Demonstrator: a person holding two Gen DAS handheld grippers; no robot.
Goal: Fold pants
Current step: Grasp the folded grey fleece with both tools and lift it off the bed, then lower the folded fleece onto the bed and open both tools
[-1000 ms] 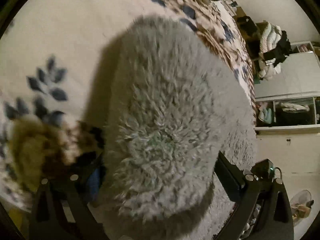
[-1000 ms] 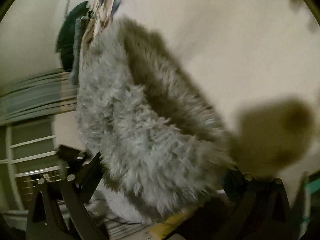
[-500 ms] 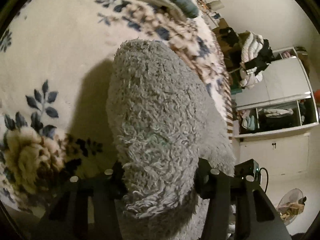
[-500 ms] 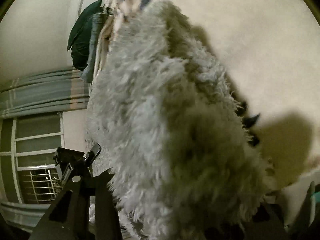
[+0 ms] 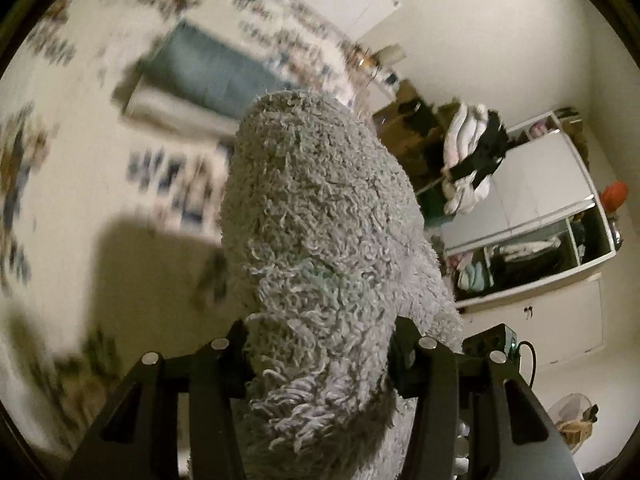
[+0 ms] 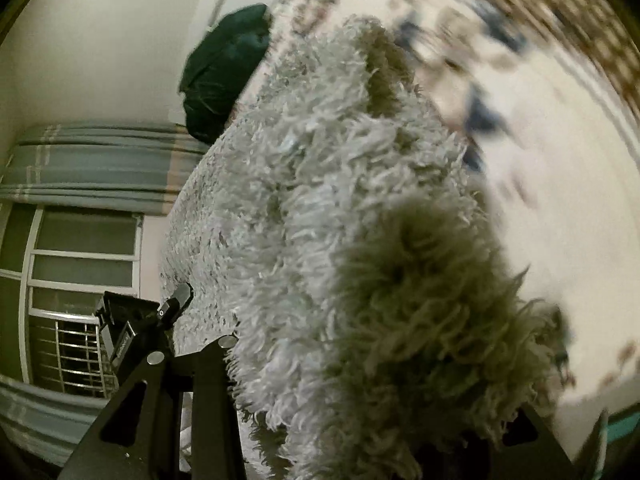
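Nearest the left wrist lens, the left gripper [image 5: 320, 354] pinches a thick bunch of the grey fleece pants [image 5: 320, 216], with one finger on each side of the pile. In the right wrist view the right gripper [image 6: 360, 420] is buried in the same pants [image 6: 320, 200]; only its left finger [image 6: 208, 392] shows clearly, the other being mostly hidden under shaggy cloth, so its grip cannot be told from this view, though the fabric draped over it suggests a hold. The pants hang raised above the floral bedspread [image 5: 100, 184], which appears motion-blurred behind them in both views. The step in hand is judged to be a carrying fold: one end of the garment is lifted for laying over the rest. The next move calls for both grippers to travel together across the bedspread, keeping the edge level, then to lower it before letting go. Beyond the pants, the left wrist view alone shows a folded blue garment [image 5: 208, 76] on the bedspread, a heap of clothes [image 5: 472, 160] and an open wardrobe [image 5: 552, 216]. The right wrist view alone shows a dark green bundle [image 6: 224, 76], a striped curtain [image 6: 96, 168] and a barred window [image 6: 76, 300].
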